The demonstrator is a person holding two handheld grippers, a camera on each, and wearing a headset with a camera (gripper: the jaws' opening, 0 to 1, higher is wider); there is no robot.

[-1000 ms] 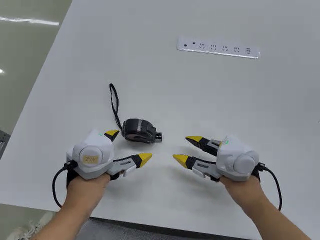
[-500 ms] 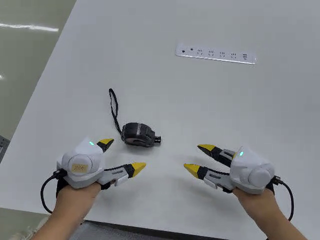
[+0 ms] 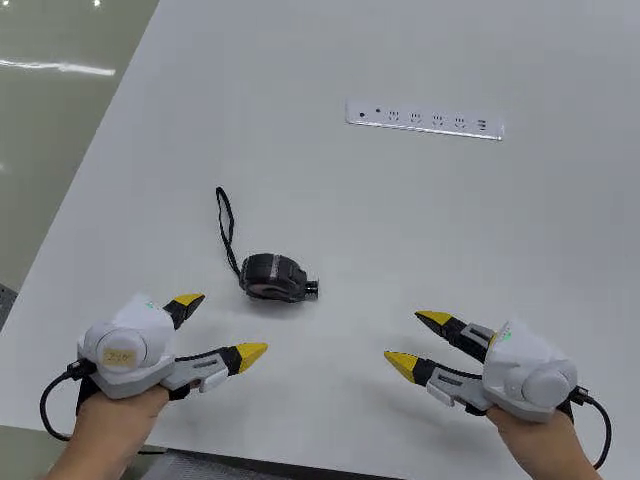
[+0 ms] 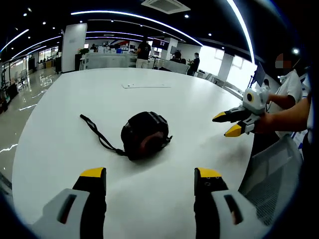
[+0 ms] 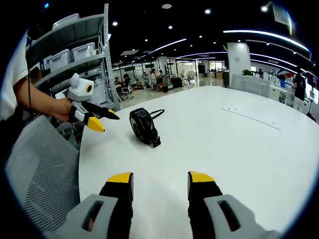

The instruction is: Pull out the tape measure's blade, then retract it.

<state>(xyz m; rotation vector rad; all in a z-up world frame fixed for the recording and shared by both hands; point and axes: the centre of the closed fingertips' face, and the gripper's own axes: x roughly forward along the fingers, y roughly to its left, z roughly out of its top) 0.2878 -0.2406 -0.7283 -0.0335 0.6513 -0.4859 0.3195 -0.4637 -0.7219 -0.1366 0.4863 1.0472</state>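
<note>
Hovering low along the near edge of the white table [image 3: 350, 200], both grippers empty.
The left gripper [image 3: 222, 324] has its jaws spread; just beyond lies the tape measure [image 3: 272, 277], its strap [image 3: 226, 225] trailing toward the left edge; the right gripper [image 3: 415, 338] is equally spread.

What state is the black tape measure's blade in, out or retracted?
Retracted: the black round tape measure shows only its end hook; no blade lies along the white table.
</note>
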